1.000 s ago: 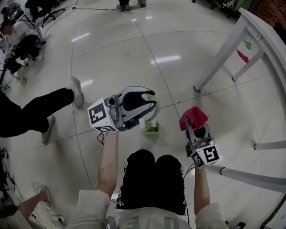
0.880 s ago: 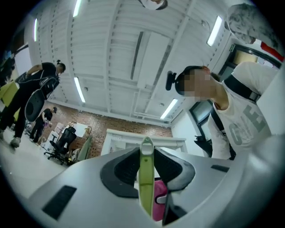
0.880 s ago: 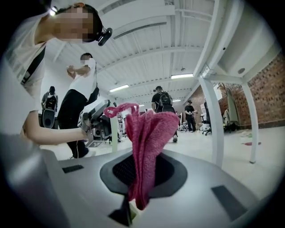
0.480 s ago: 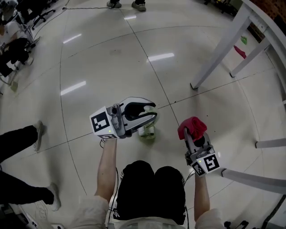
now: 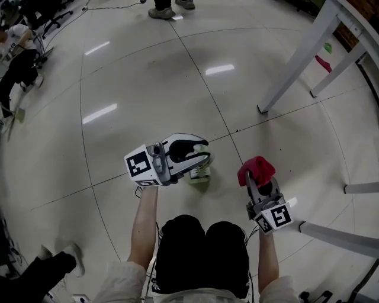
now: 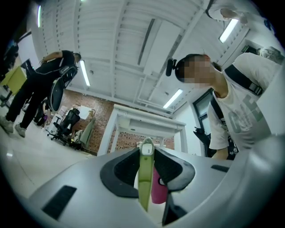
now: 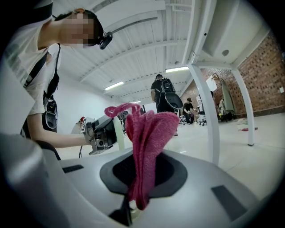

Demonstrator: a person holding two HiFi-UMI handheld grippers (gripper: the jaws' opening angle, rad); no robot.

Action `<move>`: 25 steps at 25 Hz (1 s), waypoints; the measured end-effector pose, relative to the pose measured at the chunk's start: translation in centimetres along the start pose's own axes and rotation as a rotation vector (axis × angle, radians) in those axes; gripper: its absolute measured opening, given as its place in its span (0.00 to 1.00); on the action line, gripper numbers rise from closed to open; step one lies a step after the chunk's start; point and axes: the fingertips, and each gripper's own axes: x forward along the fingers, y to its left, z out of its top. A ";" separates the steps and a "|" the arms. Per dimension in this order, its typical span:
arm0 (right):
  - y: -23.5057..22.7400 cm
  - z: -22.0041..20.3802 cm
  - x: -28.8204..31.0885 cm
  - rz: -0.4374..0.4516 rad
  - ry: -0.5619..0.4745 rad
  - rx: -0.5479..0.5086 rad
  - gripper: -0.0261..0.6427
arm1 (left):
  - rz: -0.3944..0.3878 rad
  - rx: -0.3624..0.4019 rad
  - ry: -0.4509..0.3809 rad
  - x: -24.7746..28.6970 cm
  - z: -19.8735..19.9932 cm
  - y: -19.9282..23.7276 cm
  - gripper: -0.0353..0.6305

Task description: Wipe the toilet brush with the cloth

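Observation:
In the head view my left gripper (image 5: 204,154) is shut on the pale green handle of the toilet brush, whose green and white lower end (image 5: 200,173) shows just below the jaws, near the floor. The left gripper view has that handle (image 6: 145,178) upright between the jaws. To the right, my right gripper (image 5: 256,176) is shut on a bunched red cloth (image 5: 256,168), a hand's width from the brush. In the right gripper view the cloth (image 7: 147,142) stands up out of the jaws, with the left gripper (image 7: 101,132) beyond it at the left.
White table legs (image 5: 290,71) rise at the right, and a lower rail (image 5: 337,234) runs by my right arm. Small pink and green scraps (image 5: 323,62) lie under the table. A bystander's shoe (image 5: 71,263) is at the lower left, and other feet (image 5: 163,10) are at the top.
Both grippers have come down toward the tiled floor, still holding the brush and the cloth. The person walking at the left has passed toward the lower left corner.

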 end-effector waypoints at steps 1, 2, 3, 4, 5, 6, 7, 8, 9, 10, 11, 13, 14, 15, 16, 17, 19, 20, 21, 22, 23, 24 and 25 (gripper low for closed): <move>0.3 -0.1 0.1 0.004 -0.001 0.004 0.08 | 0.004 -0.002 0.004 -0.2 -0.3 -0.1 0.21; 0.5 -0.1 0.2 0.007 -0.003 0.008 0.08 | 0.008 -0.005 0.004 -0.3 -0.6 -0.1 0.21; 0.7 -0.2 0.4 0.010 -0.004 0.009 0.08 | 0.011 -0.010 0.000 -0.3 -0.7 -0.1 0.21; 0.9 -0.2 0.5 0.013 -0.003 0.010 0.08 | 0.013 -0.015 -0.008 -0.3 -0.8 -0.1 0.21; 1.0 -0.3 0.6 0.017 -0.001 0.010 0.08 | 0.016 -0.021 -0.017 -0.4 -0.9 -0.1 0.21; 1.2 -0.5 0.6 0.021 0.001 0.010 0.08 | 0.020 -0.029 -0.024 -0.4 -0.9 -0.1 0.21; 1.3 -0.6 0.7 0.024 0.004 0.011 0.08 | 0.028 -0.038 -0.032 -0.4 -0.9 0.0 0.21; 1.4 -0.7 0.7 0.028 0.007 0.010 0.08 | 0.040 -0.045 -0.042 -0.4 -0.7 0.1 0.21; 1.4 -0.7 0.7 0.030 0.009 0.010 0.08 | 0.054 -0.049 -0.056 -0.5 -0.4 0.3 0.23; 1.4 -0.7 0.7 0.032 0.010 0.009 0.08 | 0.067 -0.046 -0.069 -0.6 0.0 0.4 0.28; 1.4 -0.6 0.7 0.035 0.006 0.008 0.08 | 0.078 -0.038 -0.076 -0.8 0.5 0.5 0.32; 1.6 0.1 0.9 0.046 -0.016 0.013 0.08 | 0.100 -0.012 -0.078 -1.2 1.6 0.6 0.32; 1.7 0.6 0.9 0.047 -0.027 0.014 0.08 | 0.121 0.002 -0.083 -1.5 2.4 0.8 0.32; 1.6 1.1 1.0 0.041 -0.030 0.009 0.08 | 0.150 0.017 -0.095 -1.9 3.4 1.0 0.32; 1.5 1.8 1.1 0.030 -0.027 0.005 0.08 | 0.185 0.033 -0.112 -2.3 4.8 1.1 0.32; 1.6 3.0 1.2 0.019 -0.024 0.004 0.08 | 0.217 0.047 -0.132 -2.6 6.6 0.9 0.32; 2.6 7.2 1.8 0.012 -0.034 0.010 0.08 | 0.255 0.061 -0.171 -2.9 11.7 -0.2 0.32; 3.5 10.2 2.1 0.019 -0.044 0.018 0.08 | 0.268 0.062 -0.186 -2.7 14.8 -0.8 0.32; 4.5 13.5 2.3 0.031 -0.048 0.025 0.08 | 0.285 0.057 -0.196 -2.3 17.9 -1.6 0.32; 5.7 17.1 2.2 0.044 -0.048 0.029 0.08 | 0.311 0.049 -0.201 -1.9 21.1 -2.4 0.32; 6.8 20.9 2.2 0.053 -0.046 0.027 0.08 | 0.344 0.041 -0.206 -1.5 24.6 -3.1 0.32; 7.9 25.0 2.2 0.059 -0.048 0.021 0.08 | 0.380 0.032 -0.216 -1.1 28.5 -3.7 0.32; 9.0 29.4 2.3 0.062 -0.054 0.015 0.08 | 0.417 0.022 -0.233 -0.6 32.6 -4.1 0.32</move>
